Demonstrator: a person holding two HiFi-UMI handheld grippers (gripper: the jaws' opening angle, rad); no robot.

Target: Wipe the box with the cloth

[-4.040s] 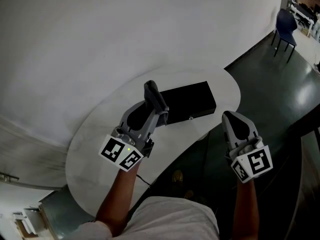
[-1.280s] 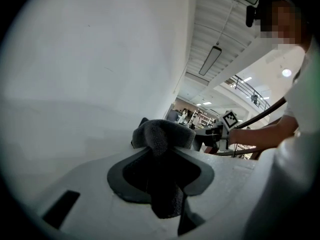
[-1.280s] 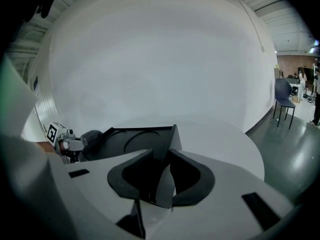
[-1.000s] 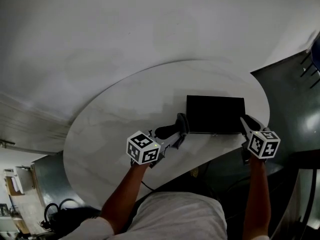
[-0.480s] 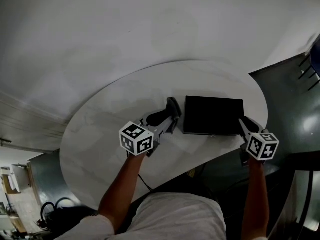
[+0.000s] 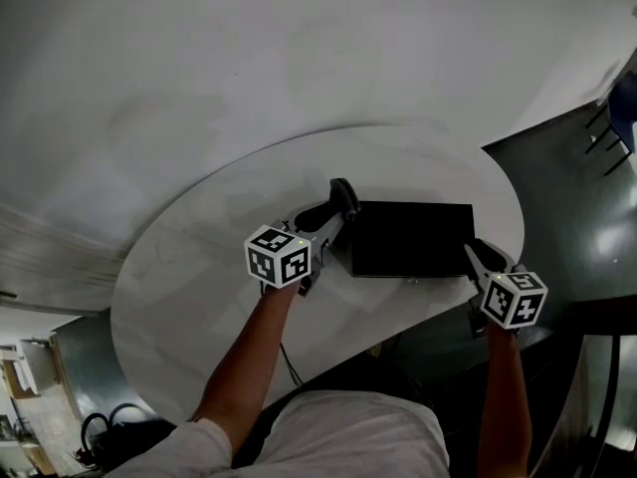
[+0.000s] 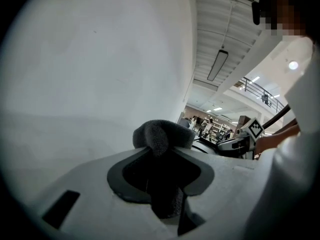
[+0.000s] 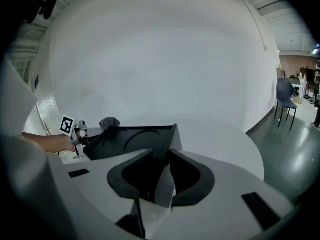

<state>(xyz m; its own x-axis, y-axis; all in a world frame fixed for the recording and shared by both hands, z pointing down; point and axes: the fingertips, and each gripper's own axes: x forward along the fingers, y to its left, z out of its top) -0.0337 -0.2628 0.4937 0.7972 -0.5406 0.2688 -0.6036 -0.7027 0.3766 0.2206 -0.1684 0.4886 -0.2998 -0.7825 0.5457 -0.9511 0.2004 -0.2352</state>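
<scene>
Left gripper (image 6: 340, 202), clamped on the cloth (image 7: 159, 135), has now reached the left edge of the box (image 6: 410, 237); right gripper (image 6: 472, 254) pinches its right edge, so wiping appears imminent.

I am working in what looks like a large open indoor hall, perhaps a lab or showroom. A white oval tabletop (image 6: 189, 267) stands by a plain white wall (image 6: 249, 58). Dark polished floor (image 6: 567, 187) lies at three o'clock, with a blue chair (image 8: 285, 97). Farther off are a ceiling strip light (image 7: 218, 65), a mezzanine railing (image 7: 260, 90) and distant shelves (image 7: 216, 130).
</scene>
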